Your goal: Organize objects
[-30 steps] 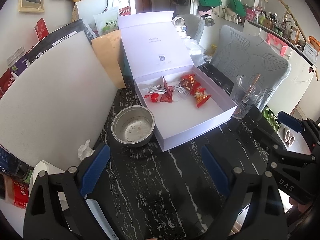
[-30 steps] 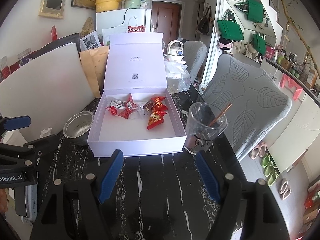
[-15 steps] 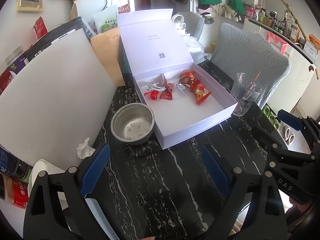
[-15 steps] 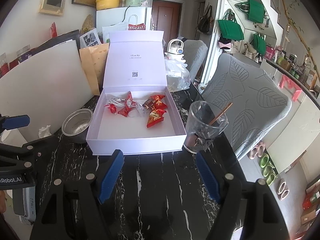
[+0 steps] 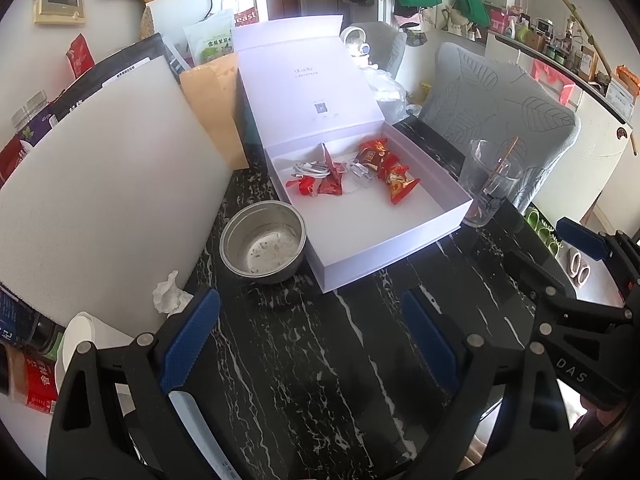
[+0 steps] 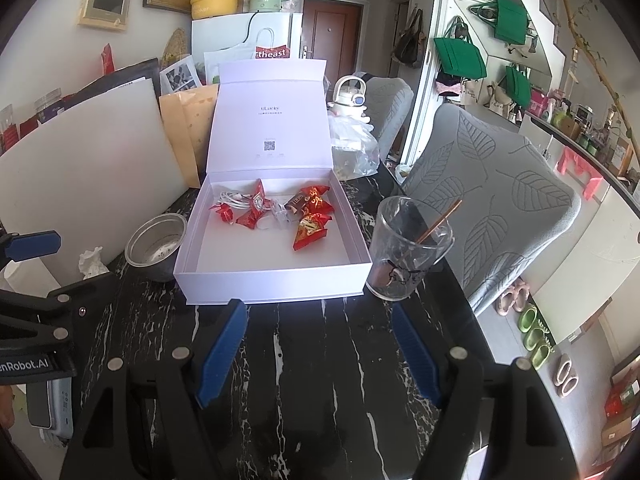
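Note:
An open white gift box (image 5: pixel 384 252) (image 6: pixel 272 284) with its lid standing up sits on the black marble table (image 5: pixel 320 360). Inside lie red snack packets (image 5: pixel 396 178) (image 6: pixel 310 228), a white cable (image 5: pixel 308 168) (image 6: pixel 232 198) and a small clear item. My left gripper (image 5: pixel 310 320) is open and empty, above the table in front of the box. My right gripper (image 6: pixel 320 332) is open and empty, just before the box's front wall. Each gripper shows at the edge of the other's view.
A steel bowl (image 5: pixel 262 242) (image 6: pixel 156 242) touches the box's left side. A glass with a stick (image 5: pixel 486 182) (image 6: pixel 408 246) stands at its right. A crumpled tissue (image 5: pixel 168 294), a white board (image 5: pixel 96 184), paper bags and a grey chair (image 6: pixel 492 196) surround the table.
Both views have shifted slightly; the box looks a little nearer in the right wrist view. Both grippers stay open and empty. Nothing on the table has moved.

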The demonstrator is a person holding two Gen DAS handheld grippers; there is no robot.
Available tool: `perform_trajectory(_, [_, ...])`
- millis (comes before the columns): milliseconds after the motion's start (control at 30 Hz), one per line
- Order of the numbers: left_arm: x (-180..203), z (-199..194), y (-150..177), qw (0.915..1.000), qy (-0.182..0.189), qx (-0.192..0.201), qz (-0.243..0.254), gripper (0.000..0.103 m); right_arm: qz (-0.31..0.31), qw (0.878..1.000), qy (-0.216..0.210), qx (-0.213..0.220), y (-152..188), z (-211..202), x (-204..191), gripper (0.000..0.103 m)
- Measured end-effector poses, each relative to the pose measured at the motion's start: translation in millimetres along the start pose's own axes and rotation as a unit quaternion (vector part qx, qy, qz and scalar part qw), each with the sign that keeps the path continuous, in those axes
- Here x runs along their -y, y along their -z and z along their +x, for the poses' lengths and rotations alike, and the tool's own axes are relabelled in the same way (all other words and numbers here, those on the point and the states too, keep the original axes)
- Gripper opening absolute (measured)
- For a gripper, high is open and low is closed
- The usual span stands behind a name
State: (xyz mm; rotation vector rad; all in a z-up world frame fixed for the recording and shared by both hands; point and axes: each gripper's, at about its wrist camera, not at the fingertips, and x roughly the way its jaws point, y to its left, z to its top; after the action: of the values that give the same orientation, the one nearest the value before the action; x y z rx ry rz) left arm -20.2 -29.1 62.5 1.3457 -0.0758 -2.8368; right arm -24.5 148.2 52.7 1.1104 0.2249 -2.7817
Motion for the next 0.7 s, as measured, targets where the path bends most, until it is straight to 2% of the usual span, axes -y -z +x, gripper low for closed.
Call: perform_trajectory(700, [9.7, -12.0, 18.4, 0.9999, 0.016, 0.002, -0.001, 0.092, 0.008, 1.0, 0.004, -0.002, 19.4, -15.9, 5.4, 0.076])
